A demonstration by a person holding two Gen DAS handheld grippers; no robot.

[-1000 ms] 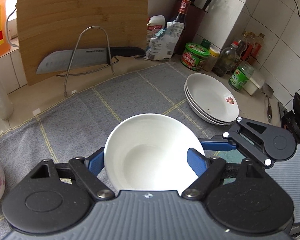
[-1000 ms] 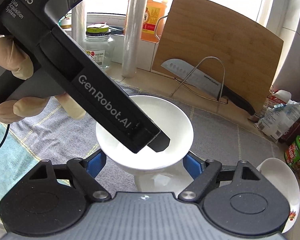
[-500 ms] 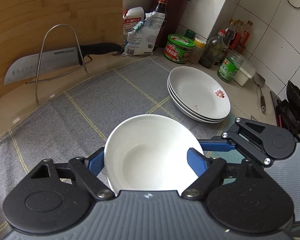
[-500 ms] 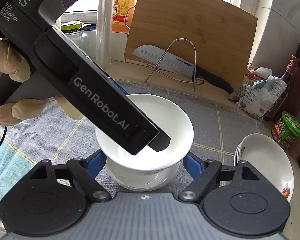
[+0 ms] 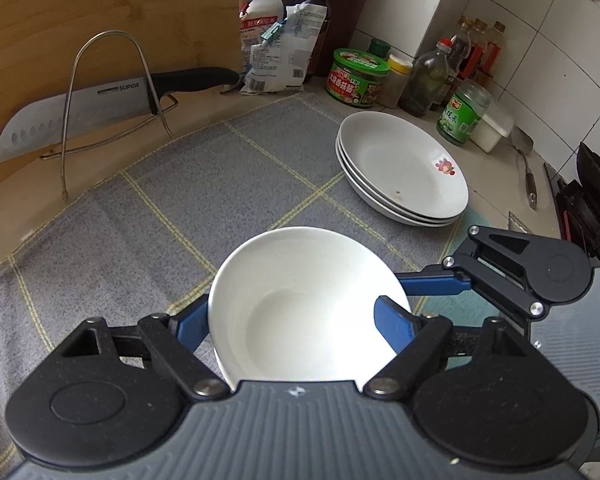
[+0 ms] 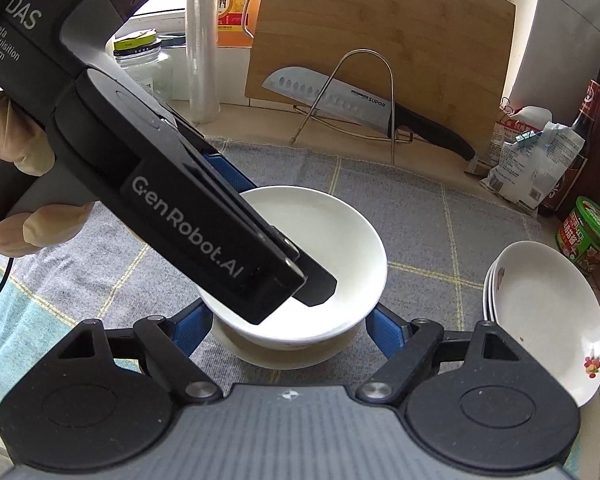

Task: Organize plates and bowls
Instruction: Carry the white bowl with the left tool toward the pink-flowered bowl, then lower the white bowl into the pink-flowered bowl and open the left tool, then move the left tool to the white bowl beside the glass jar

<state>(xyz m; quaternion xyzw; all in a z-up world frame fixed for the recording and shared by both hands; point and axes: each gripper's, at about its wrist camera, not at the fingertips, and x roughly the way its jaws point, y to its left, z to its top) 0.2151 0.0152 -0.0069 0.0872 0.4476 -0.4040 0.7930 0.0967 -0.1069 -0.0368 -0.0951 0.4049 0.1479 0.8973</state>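
White bowl (image 5: 306, 304), plain, glossy, deep.

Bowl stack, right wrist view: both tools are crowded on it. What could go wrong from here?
1. The top bowl looks tilted in the lower bowl. If the left tool lets go now, the top bowl may rock or clack down.
2. The left tool crosses just above the right tool. Pulling either one out could knock the other or drag a bowl.
3. The plates lie close on the right, so a wide swing could hit them.
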